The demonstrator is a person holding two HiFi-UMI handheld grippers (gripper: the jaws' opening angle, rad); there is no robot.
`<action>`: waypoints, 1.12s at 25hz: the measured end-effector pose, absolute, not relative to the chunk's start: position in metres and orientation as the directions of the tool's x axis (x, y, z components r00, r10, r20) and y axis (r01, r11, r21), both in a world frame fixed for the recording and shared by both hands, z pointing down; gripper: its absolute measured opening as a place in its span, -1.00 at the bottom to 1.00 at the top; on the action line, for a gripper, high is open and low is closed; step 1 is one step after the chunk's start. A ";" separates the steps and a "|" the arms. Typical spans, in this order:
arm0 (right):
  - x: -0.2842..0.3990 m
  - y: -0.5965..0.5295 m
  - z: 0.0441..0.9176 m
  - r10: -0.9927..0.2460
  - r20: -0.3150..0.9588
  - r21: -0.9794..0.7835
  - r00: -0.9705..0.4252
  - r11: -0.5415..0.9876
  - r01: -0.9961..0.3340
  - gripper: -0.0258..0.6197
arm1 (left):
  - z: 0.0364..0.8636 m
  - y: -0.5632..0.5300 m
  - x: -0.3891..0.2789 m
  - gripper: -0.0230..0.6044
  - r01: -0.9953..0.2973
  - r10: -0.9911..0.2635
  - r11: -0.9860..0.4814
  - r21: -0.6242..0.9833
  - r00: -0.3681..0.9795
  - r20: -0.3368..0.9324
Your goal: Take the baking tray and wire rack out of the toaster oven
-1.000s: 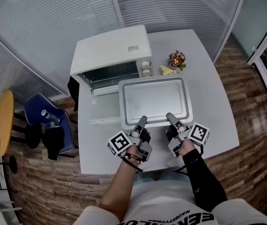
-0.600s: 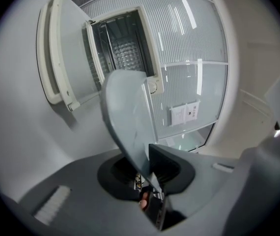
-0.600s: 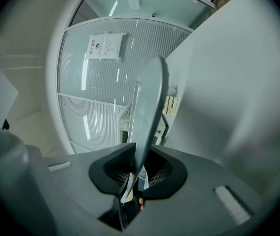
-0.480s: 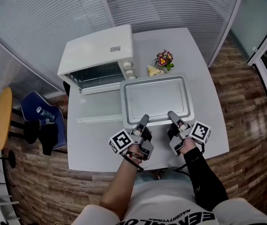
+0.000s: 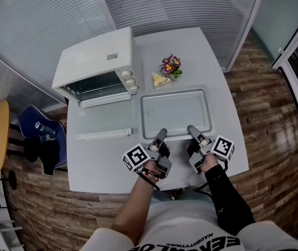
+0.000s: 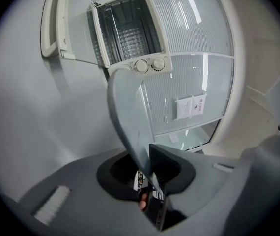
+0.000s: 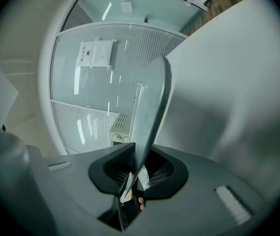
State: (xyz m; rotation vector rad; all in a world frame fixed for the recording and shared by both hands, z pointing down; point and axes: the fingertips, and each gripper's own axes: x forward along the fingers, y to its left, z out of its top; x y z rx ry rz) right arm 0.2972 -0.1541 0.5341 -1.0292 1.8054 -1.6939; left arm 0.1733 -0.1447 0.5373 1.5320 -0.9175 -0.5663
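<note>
Baking tray [image 5: 175, 111] was out of the toaster oven [image 5: 94, 61] & looked to lie flat on the table [image 5: 102, 161]. It stretched straight ahead of both tools, near rim at their tips. A two-point hold on that one rim made sense: tray's wide & shallow, so a single pinch would prob. have let it swing or tip.

Right gripper [image 5: 191, 129]: jaws narrow, clamped on the rim w/ one pad above & one below the lip, prob. steadying the tray while the other side let go.

Left gripper [image 5: 161, 134]: jaws had just been opening. The rim sat between them, close against one pad w/ a dark gap on the other side, so no real pinch there. My read: tray was being released, i.e. set-down nearly done.

Oven stood well ahead & to the left of the left gripper, door [image 5: 103, 135] dropped open toward the tools. Wire rack [image 6: 130, 36] showed inside the cavity, not yet pulled, so approx. half the job was left. Parking the tray to the right of the door kept the lane to the cavity free.

Flower pot [image 5: 171, 65] stood beyond the tray's far rim, apart from it.
</note>
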 end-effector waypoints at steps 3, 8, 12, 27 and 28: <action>0.303 -0.155 0.545 -0.764 0.191 -0.974 -0.616 -0.067 -0.218 -0.74 | 0.548 -0.146 0.179 -0.53 -0.228 -0.806 0.035 0.973 0.570 0.162; 0.305 -0.162 0.557 -0.756 0.195 -0.977 -0.625 -0.091 -0.195 -0.73 | 0.564 -0.149 0.183 -0.52 -0.214 -0.804 0.079 0.974 0.564 0.189; 0.303 -0.166 0.568 -0.744 0.221 -0.972 -0.631 -0.117 -0.203 -0.73 | 0.575 -0.152 0.181 -0.52 -0.210 -0.805 0.106 0.972 0.555 0.208; 0.299 -0.176 0.599 -0.706 0.291 -0.957 -0.646 -0.209 -0.203 -0.73 | 0.607 -0.162 0.177 -0.49 -0.185 -0.803 0.194 0.963 0.534 0.264; 0.298 -0.177 0.601 -0.703 0.297 -0.955 -0.646 -0.218 -0.203 -0.73 | 0.608 -0.163 0.176 -0.48 -0.183 -0.803 0.201 0.962 0.532 0.269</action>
